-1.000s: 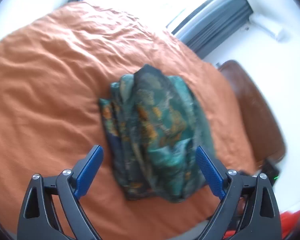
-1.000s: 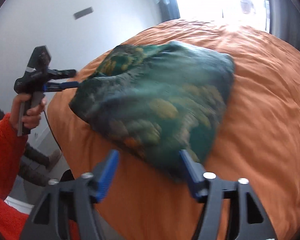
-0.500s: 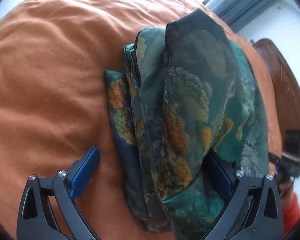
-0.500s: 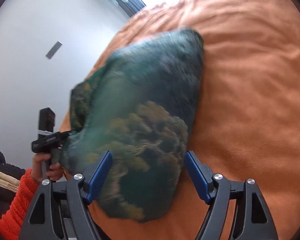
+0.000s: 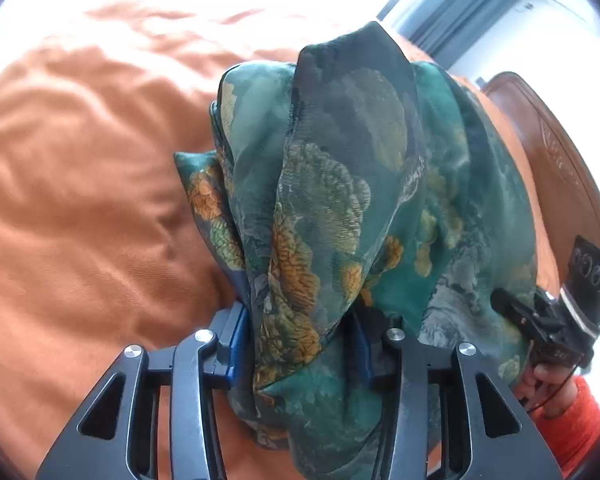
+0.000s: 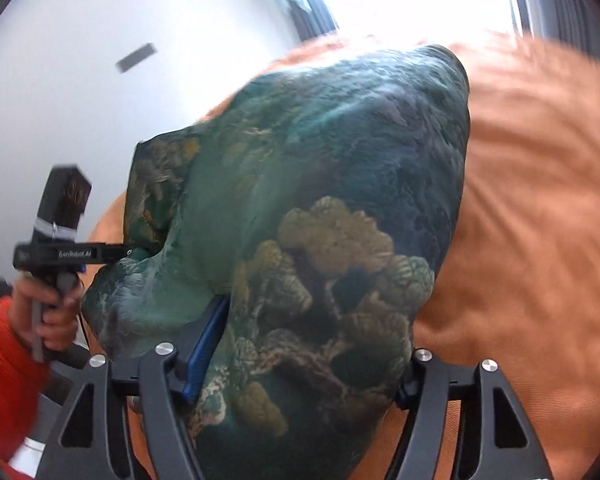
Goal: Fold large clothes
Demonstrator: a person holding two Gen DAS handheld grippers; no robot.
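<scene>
The green printed garment sits in a thick folded bundle on the orange bedspread, toward the side of the bed nearest the brown headboard. Its layers stack unevenly, with a dark upper fold draped over lighter teal ones and an orange-flowered edge sticking out on the side away from the headboard.

The near end of the garment lies right between the fingers of the left gripper. The blue pads stand narrow, pressed against the cloth on both sides, so this gripper holds a bunched fold of it. Fabric spills over the fingers and down past them.

In the right wrist view the garment fills the middle, and its near edge drapes between and over the fingers of the right gripper. One blue pad shows beside the cloth; the other is covered. The fingers stand fairly wide apart, and I cannot tell whether they grip the fabric.

Farther from the headboard, the bedspread is bare and rumpled.
</scene>
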